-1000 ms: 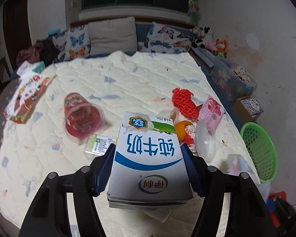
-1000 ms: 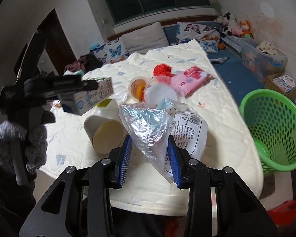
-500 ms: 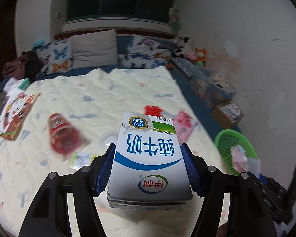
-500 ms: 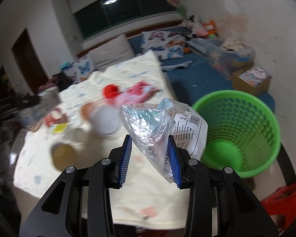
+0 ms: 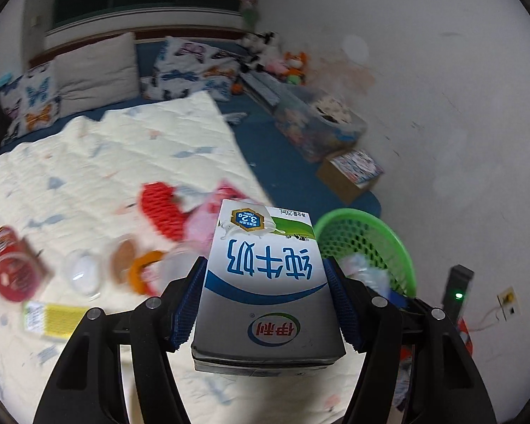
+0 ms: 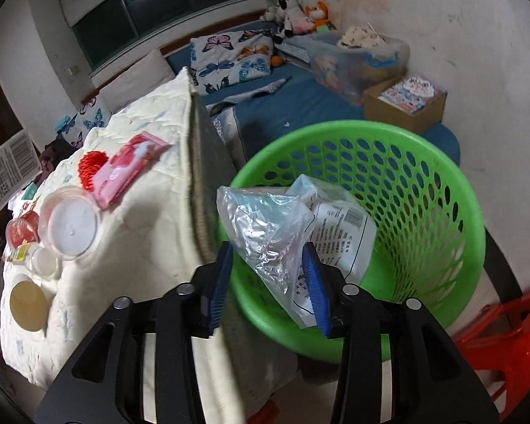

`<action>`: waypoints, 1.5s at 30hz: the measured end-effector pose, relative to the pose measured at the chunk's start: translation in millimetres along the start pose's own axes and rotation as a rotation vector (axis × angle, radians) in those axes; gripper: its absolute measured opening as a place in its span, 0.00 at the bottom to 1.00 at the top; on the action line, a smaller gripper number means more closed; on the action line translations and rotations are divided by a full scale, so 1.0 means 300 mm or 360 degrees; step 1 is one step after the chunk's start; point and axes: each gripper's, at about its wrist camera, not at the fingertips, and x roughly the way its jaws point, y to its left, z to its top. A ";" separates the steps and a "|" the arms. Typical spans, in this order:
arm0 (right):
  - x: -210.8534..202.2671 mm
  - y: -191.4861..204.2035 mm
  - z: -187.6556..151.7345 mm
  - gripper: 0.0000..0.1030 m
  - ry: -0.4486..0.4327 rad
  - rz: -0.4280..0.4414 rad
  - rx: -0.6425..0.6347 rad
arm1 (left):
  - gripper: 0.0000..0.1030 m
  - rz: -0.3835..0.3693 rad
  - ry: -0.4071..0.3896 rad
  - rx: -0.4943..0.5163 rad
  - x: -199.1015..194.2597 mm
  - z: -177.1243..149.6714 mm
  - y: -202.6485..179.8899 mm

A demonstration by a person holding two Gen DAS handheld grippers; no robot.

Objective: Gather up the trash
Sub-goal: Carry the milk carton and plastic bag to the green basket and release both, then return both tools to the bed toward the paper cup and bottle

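Nearly there: right gripper [image 6: 269,284] clamps a plastic bag [image 6: 265,236] over the green basket [image 6: 441,183], left gripper [image 5: 266,304] clamps a milk carton [image 5: 265,282] nearby; nothing dropped yet, cups [image 6: 72,224] and wrappers [image 6: 123,169] remain on the bed [image 6: 152,247].

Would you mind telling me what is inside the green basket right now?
The green basket shows only bare mesh wall and floor. The plastic bag held in the right claw hangs over its opening and covers the near side.
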 end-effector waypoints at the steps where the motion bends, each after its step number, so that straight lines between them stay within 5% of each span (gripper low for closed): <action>1: 0.001 -0.009 0.002 0.56 -0.0001 0.0013 0.0007 | 0.62 -0.0014 0.0016 0.0026 0.026 0.010 -0.031; 2: 0.000 -0.019 0.000 0.63 -0.0011 0.0008 0.0017 | 0.62 -0.0017 0.0028 0.0040 0.043 0.012 -0.049; 11: -0.138 -0.107 -0.027 0.72 -0.0117 -0.0073 0.0054 | 0.62 -0.0121 0.0198 0.0147 0.243 0.057 -0.219; 29: -0.297 -0.207 -0.130 0.73 -0.0223 -0.0149 0.0170 | 0.69 -0.0230 0.0454 0.0278 0.565 0.078 -0.501; 35: -0.306 -0.188 -0.147 0.73 -0.0216 -0.0136 0.0160 | 0.69 -0.0273 0.0409 0.0302 0.515 0.063 -0.499; 45: -0.354 -0.049 -0.130 0.76 -0.0263 -0.0025 0.0040 | 0.69 -0.0174 0.0143 0.0262 0.214 0.016 -0.297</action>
